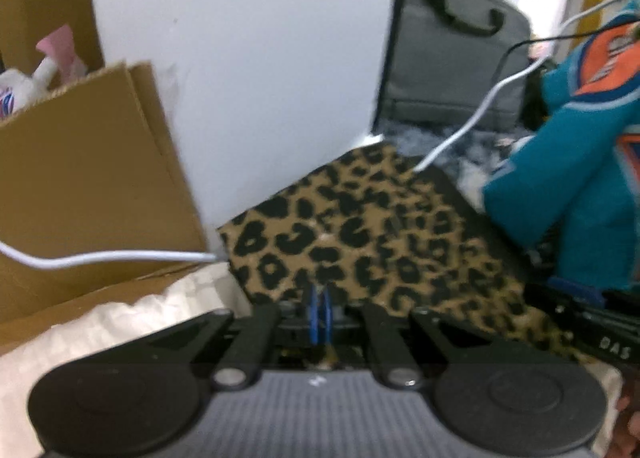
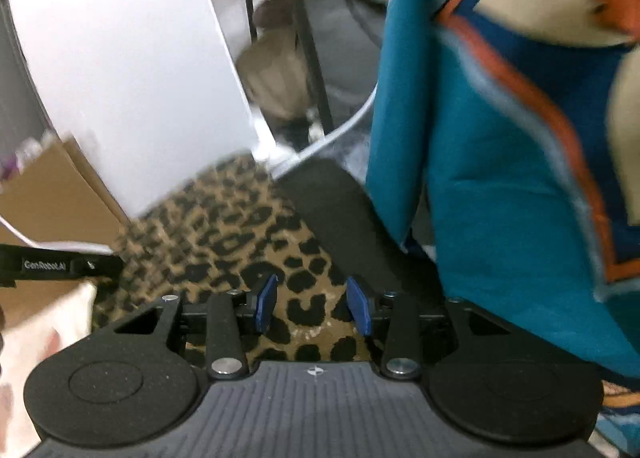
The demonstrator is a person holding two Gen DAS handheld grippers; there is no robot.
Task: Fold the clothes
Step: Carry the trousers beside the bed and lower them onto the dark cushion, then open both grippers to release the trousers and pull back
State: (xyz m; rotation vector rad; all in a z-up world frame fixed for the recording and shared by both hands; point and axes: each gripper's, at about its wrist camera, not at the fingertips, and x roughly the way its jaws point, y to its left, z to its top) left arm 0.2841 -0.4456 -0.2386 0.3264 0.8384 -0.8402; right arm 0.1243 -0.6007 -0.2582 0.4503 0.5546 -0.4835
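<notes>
Two grippers: our left gripper (image 1: 320, 312) is pinched closed at the leopard-print cloth's (image 1: 372, 242) edge, our right gripper (image 2: 314, 304) gapes half-wide, empty; teal-and-orange garment (image 2: 500, 178) hangs at three o'clock, awaiting folding

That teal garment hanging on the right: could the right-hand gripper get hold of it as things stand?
Probably yes. The right gripper is open over the leopard-print cloth with nothing between its fingers, and the teal garment hangs close beside it, unblocked.

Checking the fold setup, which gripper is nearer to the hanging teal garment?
Right. The right gripper, jaws open over the leopard-print cloth, sits right beside the teal garment. The left gripper, jaws shut at the cloth's edge, sees it farther off to the side.
</notes>
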